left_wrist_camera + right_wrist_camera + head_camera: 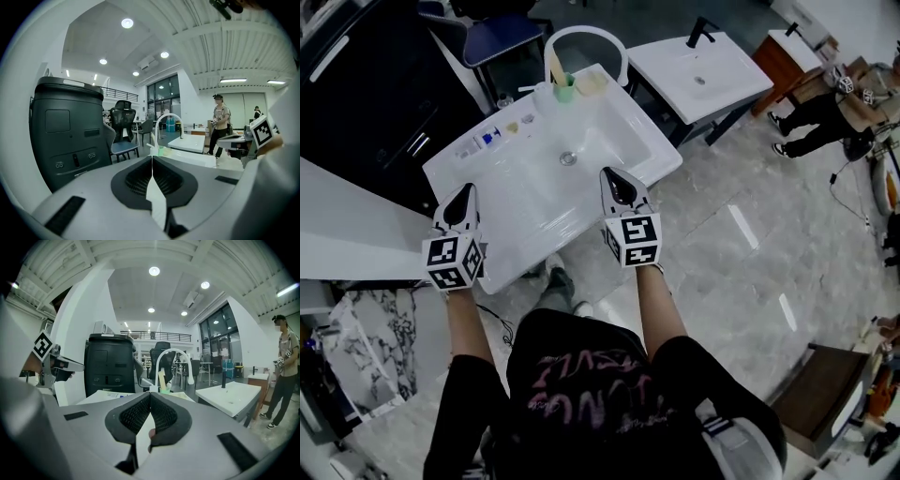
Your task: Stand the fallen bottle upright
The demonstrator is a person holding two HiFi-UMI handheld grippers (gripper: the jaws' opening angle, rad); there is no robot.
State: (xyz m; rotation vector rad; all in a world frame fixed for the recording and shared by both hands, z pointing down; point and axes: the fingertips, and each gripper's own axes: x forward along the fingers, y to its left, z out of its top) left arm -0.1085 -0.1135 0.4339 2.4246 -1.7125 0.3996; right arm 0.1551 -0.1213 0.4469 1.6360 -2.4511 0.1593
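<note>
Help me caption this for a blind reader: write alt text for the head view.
Seen from above, a person holds the left tongs and right tongs, both shut, over the near edge of a white sink. A green cup stands beside the arched tap at its far side.

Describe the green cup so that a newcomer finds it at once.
Start at the white sink with the arched white tap. On its back ledge, beside the tap's foot, stands the green cup, the only green item there.
</note>
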